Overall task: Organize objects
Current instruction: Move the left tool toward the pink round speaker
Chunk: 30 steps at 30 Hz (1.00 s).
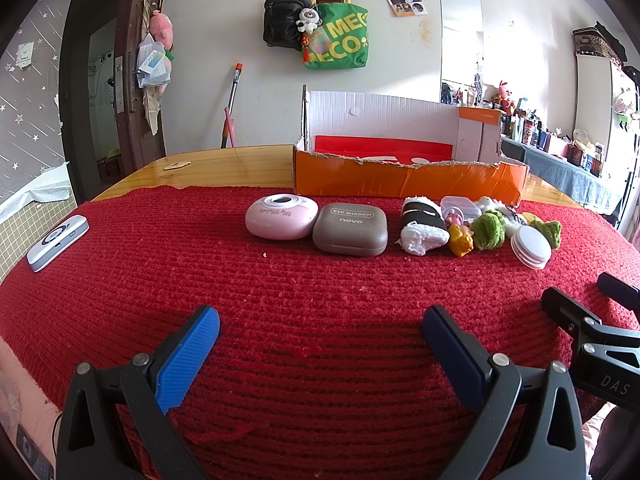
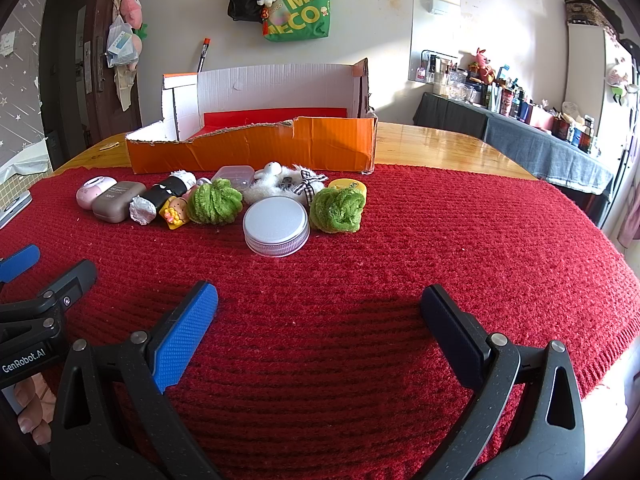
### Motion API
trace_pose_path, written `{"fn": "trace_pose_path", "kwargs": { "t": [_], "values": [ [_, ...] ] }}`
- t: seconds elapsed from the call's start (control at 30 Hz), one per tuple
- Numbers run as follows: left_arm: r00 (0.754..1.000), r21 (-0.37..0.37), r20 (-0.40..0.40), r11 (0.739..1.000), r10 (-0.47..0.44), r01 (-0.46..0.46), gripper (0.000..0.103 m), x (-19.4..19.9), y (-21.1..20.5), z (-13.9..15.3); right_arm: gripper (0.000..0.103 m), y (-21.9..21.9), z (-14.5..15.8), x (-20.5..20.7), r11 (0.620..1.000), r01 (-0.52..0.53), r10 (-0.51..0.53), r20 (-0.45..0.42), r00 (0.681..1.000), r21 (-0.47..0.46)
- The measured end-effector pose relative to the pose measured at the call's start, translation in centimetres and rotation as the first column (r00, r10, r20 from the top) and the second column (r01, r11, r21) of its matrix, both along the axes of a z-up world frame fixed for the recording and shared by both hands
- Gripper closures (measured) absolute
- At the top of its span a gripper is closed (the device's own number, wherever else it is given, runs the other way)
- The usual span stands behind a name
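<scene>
Small objects (image 2: pixel 224 204) are lined up on the red cloth (image 2: pixel 440 240) before the orange box (image 2: pixel 332 144), so the empty, wide-open left gripper (image 1: pixel 320 320) and right gripper (image 2: pixel 318 300) are best lowered squarely over one item.

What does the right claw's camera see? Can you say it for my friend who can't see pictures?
The right claw hangs open and empty over a red knitted cloth. Ahead sits a row of small things: a round silver tin, two green fuzzy balls, a brown case and a pink case. Behind them stands a torn orange box.
</scene>
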<state>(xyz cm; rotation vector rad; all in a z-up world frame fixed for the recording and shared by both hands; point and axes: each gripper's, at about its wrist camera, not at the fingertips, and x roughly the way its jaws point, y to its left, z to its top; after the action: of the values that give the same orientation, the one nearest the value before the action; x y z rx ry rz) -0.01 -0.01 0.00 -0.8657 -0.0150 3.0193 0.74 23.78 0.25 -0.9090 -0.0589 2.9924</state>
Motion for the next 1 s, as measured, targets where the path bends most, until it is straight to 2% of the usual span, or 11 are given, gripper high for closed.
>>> {"fn": "trace_pose_path", "kwargs": {
  "t": [0.6,0.73,0.9,1.0],
  "values": [
    [1.000,0.002,0.009,1.000,-0.008,0.007,0.000,-0.1,-0.1,0.1,0.000,0.0,-0.4,0.0,1.000,-0.002,0.002,0.005,1.000,-0.007],
    [0.999,0.014,0.026,1.000,-0.023,0.023,0.000,-0.3,-0.4,1.3,0.000,-0.2,0.5,0.0,1.000,-0.007,0.007,-0.002,1.000,-0.013],
    [1.000,0.009,0.008,1.000,-0.024,0.024,0.000,-1.1,-1.4,3.5,0.000,0.5,2.5,-0.5,1.000,-0.007,0.008,-0.046,0.999,0.017],
    [0.999,0.010,0.010,0.999,-0.037,0.037,0.000,-1.9,-2.3,4.9,0.000,1.3,3.8,-1.6,1.000,-0.009,0.009,-0.043,0.999,-0.006]
  ]
}}
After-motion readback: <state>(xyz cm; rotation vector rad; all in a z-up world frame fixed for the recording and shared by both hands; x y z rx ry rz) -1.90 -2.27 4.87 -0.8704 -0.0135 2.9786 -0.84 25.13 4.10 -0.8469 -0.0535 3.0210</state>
